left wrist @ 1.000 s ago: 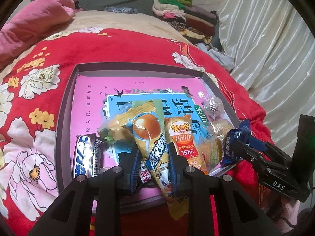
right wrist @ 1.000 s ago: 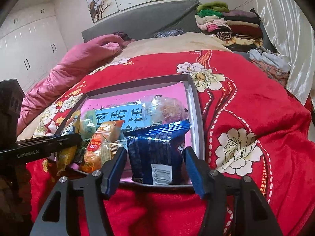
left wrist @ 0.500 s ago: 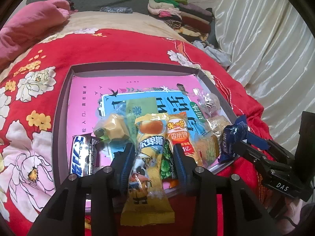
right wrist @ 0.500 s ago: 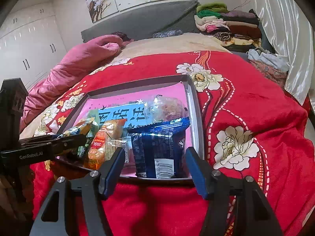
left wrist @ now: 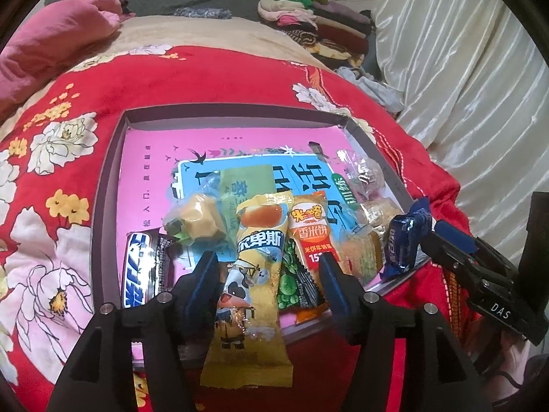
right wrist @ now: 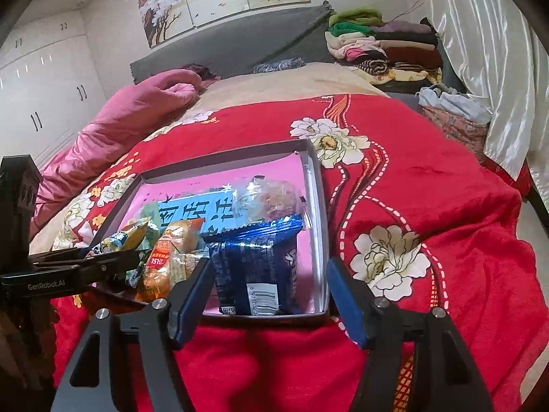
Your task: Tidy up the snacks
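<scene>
Red flowered bedding point(left wrist: 85, 158) covers the bed, and a shallow grey-walled box point(left wrist: 109, 185) lies on it directly ahead of both grippers, its floor lined with pink and blue printed card.

Most of the snacks already lie in the box, crowded along its near edge. A black-and-blue bar point(left wrist: 139, 267) lies just left of the left gripper point(left wrist: 266, 274), with a small wrapped yellow sweet point(left wrist: 199, 219) beyond its left finger. An orange rice-cracker pack point(left wrist: 310, 230) and a green pea packet point(left wrist: 291, 281) are near its right finger. Clear-wrapped pastries point(right wrist: 271, 199) lie farther in, toward the right wall.

The left gripper's jaws are opening, and the long yellow milk-candy packet point(left wrist: 254, 271) lies between them, not pinched. That packet hangs over the near wall toward the gripper, so it looks only half placed. The right gripper point(right wrist: 269, 295) is opening too; the dark blue biscuit pack point(right wrist: 255, 267) stands between its fingers against the near wall, with clear gaps on both sides.

As a judgement, the gathering is nearly done. What remains is nudging the yellow packet fully inside and spreading the pile out.

The far half of the box floor is bare, so there is room to push items forward. The two grippers are close side by side, and the near wall could catch the fingers.
</scene>
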Action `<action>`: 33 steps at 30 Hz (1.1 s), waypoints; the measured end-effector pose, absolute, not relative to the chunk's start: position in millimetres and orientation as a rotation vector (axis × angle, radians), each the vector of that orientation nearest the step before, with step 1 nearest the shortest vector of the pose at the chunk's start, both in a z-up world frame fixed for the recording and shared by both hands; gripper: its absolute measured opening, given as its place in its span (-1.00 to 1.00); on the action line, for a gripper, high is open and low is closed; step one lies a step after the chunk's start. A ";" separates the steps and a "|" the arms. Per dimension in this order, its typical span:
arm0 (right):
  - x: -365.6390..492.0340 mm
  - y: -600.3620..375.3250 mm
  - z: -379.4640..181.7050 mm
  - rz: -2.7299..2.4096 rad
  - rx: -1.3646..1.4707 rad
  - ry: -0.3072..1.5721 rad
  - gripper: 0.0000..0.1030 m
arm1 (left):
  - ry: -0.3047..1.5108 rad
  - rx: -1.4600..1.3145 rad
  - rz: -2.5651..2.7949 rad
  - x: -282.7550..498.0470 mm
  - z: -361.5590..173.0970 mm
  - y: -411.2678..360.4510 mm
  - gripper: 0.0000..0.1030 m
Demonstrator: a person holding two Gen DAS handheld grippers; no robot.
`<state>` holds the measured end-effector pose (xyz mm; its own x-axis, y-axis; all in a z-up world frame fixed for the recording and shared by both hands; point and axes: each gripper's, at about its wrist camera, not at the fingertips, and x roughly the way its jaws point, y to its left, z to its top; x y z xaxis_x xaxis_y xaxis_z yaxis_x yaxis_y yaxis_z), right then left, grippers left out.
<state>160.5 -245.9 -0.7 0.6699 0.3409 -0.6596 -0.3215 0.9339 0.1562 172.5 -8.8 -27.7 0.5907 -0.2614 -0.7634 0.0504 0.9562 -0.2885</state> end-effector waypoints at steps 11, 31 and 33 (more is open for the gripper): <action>149.8 -244.3 15.2 0.361 0.009 0.704 0.67 | 0.882 -0.222 -0.182 165.1 -10.0 -9.5 0.50; 93.5 -223.7 45.2 0.432 -0.017 0.702 0.85 | 0.897 -0.215 -0.088 91.8 23.2 -1.7 0.55; 85.4 -220.0 45.6 0.447 -0.026 0.707 0.86 | 0.900 -0.223 -0.081 83.0 23.7 -2.7 0.55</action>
<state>85.4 -220.0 45.6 0.6701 0.3883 -0.6326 -0.4054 0.9054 0.1263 83.0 -2.7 23.7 0.6201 -0.1636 -0.7673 -0.0233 0.9738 -0.2264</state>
